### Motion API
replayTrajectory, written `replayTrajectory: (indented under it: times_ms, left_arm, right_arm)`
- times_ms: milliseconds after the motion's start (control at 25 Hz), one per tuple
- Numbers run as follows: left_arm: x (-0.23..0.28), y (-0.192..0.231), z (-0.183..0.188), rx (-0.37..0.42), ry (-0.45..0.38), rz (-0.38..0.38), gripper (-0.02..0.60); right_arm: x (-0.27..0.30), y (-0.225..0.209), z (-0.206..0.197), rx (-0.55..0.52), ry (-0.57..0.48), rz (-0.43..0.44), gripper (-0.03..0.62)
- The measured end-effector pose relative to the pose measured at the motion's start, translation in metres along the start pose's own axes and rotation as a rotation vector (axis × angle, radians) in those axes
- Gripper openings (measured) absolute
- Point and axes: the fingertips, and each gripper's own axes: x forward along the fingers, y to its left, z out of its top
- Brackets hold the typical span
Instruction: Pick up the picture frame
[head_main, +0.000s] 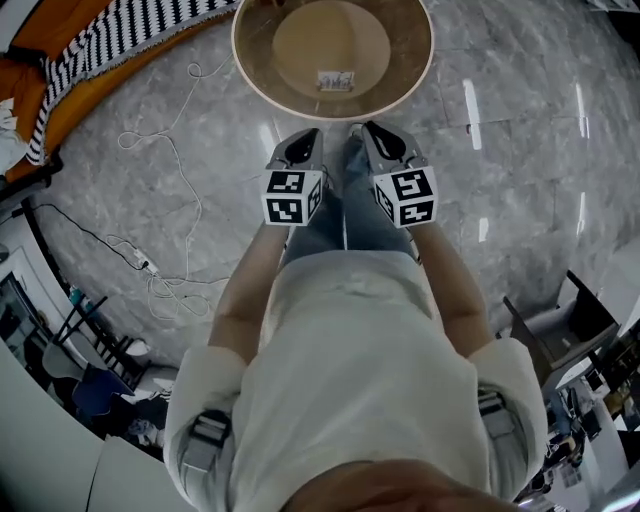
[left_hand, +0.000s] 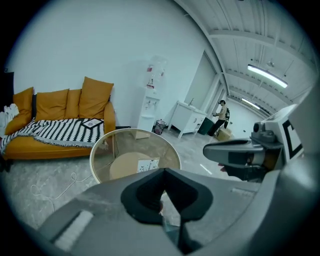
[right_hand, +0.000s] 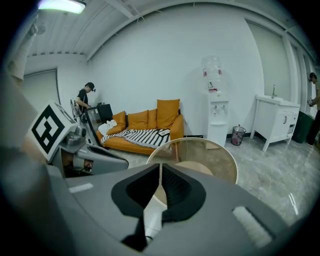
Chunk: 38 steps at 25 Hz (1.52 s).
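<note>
The picture frame (left_hand: 92, 122) is a small dark-edged frame lying flat on the striped blanket of the orange sofa (left_hand: 55, 105), far beyond both grippers. It also shows small in the right gripper view, as the picture frame (right_hand: 163, 132) on the blanket. My left gripper (head_main: 310, 135) and right gripper (head_main: 372, 130) are side by side in front of the person's legs, pointing at the round glass table (head_main: 410, 85). The left gripper (left_hand: 163, 170) has its jaws together with nothing in them. The right gripper (right_hand: 160, 165) also has its tips meeting, empty.
The round glass table (left_hand: 100, 150) with a wooden lower shelf stands between me and the sofa. White cables (head_main: 170, 180) trail over the grey marble floor at left. A water dispenser (right_hand: 216, 110), a bin (right_hand: 239, 134) and a white sink cabinet (right_hand: 275, 120) line the wall. A person (right_hand: 85, 100) stands behind the sofa.
</note>
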Motion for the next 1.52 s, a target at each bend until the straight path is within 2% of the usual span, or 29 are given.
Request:
replayTrajectory:
  times_ms: [200, 480, 800, 880, 1000, 1280, 1520]
  left_arm:
    - [0.046, 0.025, -0.004, -0.017, 0.026, 0.045, 0.002]
    - [0.099, 0.061, -0.027, -0.091, 0.085, 0.094, 0.002]
    - [0.148, 0.084, -0.065, -0.066, 0.154, 0.093, 0.005]
    - [0.159, 0.088, -0.074, -0.053, 0.174, 0.089, 0.023]
    - [0.176, 0.094, -0.084, -0.023, 0.195, 0.078, 0.089]
    - [0.211, 0.104, -0.095, 0.033, 0.220, 0.036, 0.167]
    - [0.232, 0.112, -0.101, 0.096, 0.244, 0.015, 0.215]
  right_arm:
    - [0.041, -0.024, -0.019, -0.011, 0.060, 0.028, 0.017]
    - [0.090, -0.042, -0.052, -0.008, 0.132, 0.065, 0.017]
    - [0.137, -0.067, -0.098, -0.003, 0.206, 0.055, 0.000]
    - [0.148, -0.073, -0.107, 0.003, 0.222, 0.050, 0.000]
    - [0.164, -0.082, -0.120, 0.002, 0.250, 0.043, 0.002]
    - [0.199, -0.092, -0.143, 0.018, 0.292, 0.081, 0.147]
    - [0.223, -0.096, -0.158, 0.016, 0.323, 0.113, 0.193]
